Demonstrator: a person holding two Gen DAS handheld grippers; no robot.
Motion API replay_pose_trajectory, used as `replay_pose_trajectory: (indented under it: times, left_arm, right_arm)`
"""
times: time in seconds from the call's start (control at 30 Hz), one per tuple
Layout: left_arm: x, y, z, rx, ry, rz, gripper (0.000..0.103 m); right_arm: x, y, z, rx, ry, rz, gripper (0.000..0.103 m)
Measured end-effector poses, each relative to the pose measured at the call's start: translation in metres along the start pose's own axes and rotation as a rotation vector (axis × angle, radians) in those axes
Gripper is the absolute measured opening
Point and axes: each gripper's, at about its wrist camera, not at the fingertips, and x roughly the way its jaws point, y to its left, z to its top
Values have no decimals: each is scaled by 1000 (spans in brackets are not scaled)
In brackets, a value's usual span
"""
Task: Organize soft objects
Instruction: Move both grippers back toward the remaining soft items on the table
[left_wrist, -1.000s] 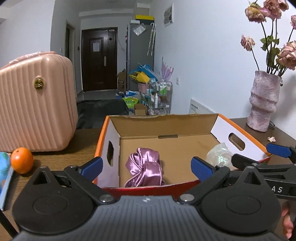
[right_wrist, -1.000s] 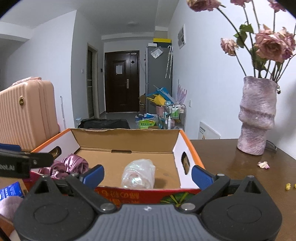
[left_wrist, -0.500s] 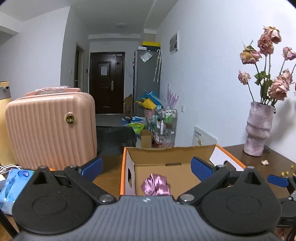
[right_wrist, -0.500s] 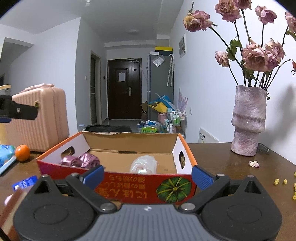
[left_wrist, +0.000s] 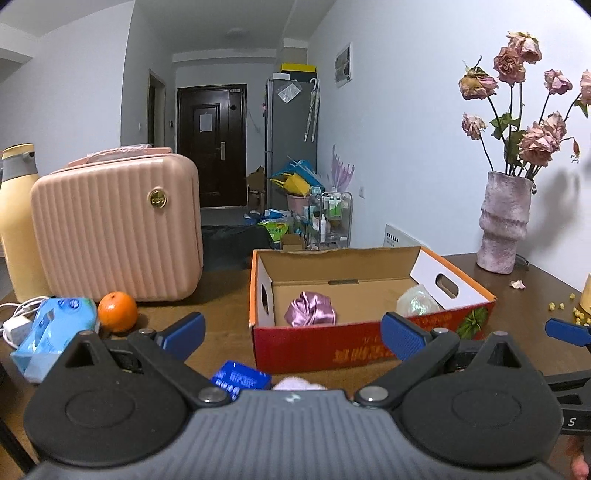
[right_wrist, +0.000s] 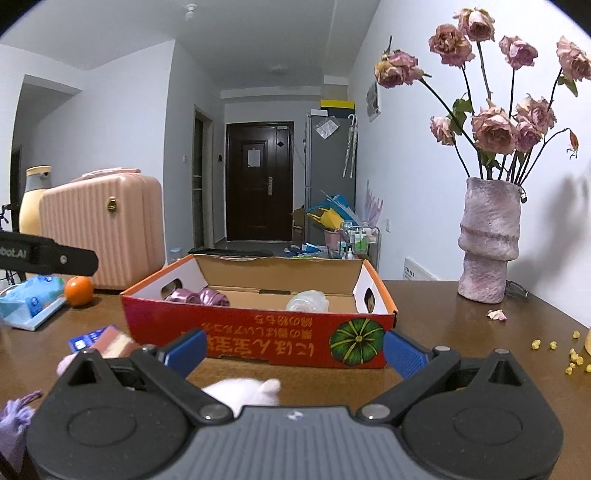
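Observation:
An open cardboard box (left_wrist: 369, 343) (right_wrist: 258, 336) with a red front stands on the brown table. Inside lie a purple satin scrunchie (left_wrist: 310, 314) (right_wrist: 197, 296) on the left and a clear plastic bag (left_wrist: 417, 301) (right_wrist: 307, 301) on the right. A white fluffy soft object (right_wrist: 243, 391) (left_wrist: 297, 384) lies on the table in front of the box, just below my right gripper (right_wrist: 293, 349). A purple knitted piece (right_wrist: 14, 417) sits at the lower left. My left gripper (left_wrist: 291, 334) is open before the box. Both grippers hold nothing.
A pink suitcase (left_wrist: 118, 225), a yellow bottle (left_wrist: 18, 221), an orange (left_wrist: 117, 311), a blue tissue pack (left_wrist: 51, 332) and a blue card (left_wrist: 240, 378) stand to the left. A vase of dried roses (right_wrist: 489, 240) and yellow crumbs (right_wrist: 554, 349) are on the right.
Both grippers have pulled back from over the box toward the table's near edge. The box now looks smaller and the front of the table with the white soft object has come into view.

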Motion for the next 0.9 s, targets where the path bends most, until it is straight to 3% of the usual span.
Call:
replay_pose_trajectory:
  times: [0.9]
  left_arm:
    - [-72,-9,-53,37,48,25,103]
  right_arm:
    - [-82,33,-40,-10,36,61,103]
